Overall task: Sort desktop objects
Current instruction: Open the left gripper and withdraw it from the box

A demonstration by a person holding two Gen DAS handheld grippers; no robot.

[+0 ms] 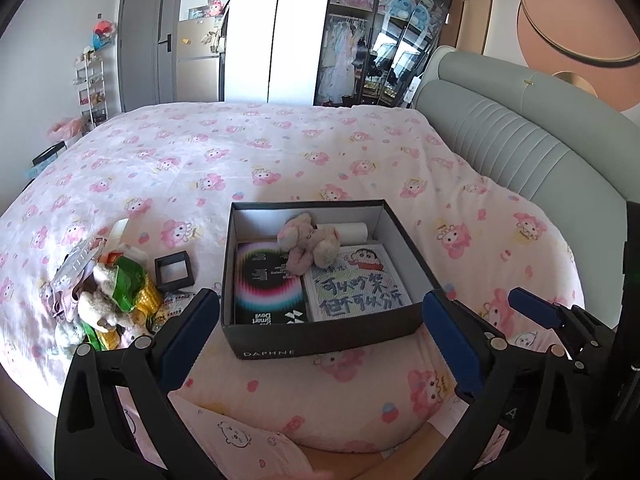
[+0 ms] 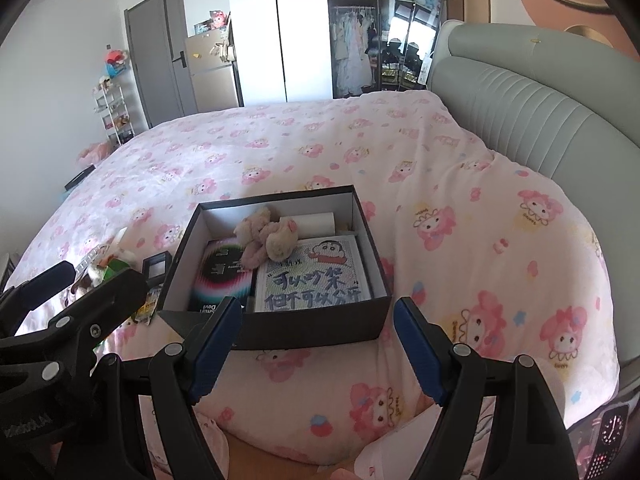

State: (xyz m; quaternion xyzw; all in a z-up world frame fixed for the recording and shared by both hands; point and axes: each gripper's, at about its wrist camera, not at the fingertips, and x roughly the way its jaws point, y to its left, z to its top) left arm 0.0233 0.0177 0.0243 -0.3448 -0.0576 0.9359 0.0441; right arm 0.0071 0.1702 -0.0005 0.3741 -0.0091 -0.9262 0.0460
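Note:
A black shoe box (image 1: 280, 340) (image 2: 312, 326) stands open on the bed. Inside lie a pink plush toy (image 1: 308, 246) (image 2: 266, 242), a black booklet (image 1: 268, 284) (image 2: 224, 276), a cartoon picture frame (image 1: 356, 284) (image 2: 316, 280) and a white roll (image 1: 352, 230) (image 2: 314, 222). Left of the box lies a pile of small toys and packets (image 1: 108, 292) (image 2: 104, 266) and a small black frame case (image 1: 174, 272) (image 2: 156, 266). My left gripper (image 1: 320, 332) is open and empty in front of the box. My right gripper (image 2: 318, 344) is open and empty in front of the box too.
The pink patterned bedspread (image 1: 280, 152) (image 2: 460, 220) covers the bed. A grey-green padded headboard (image 1: 520, 136) (image 2: 540, 108) runs along the right. The right gripper's finger (image 1: 536, 308) shows in the left wrist view; the left gripper (image 2: 72, 312) shows in the right wrist view.

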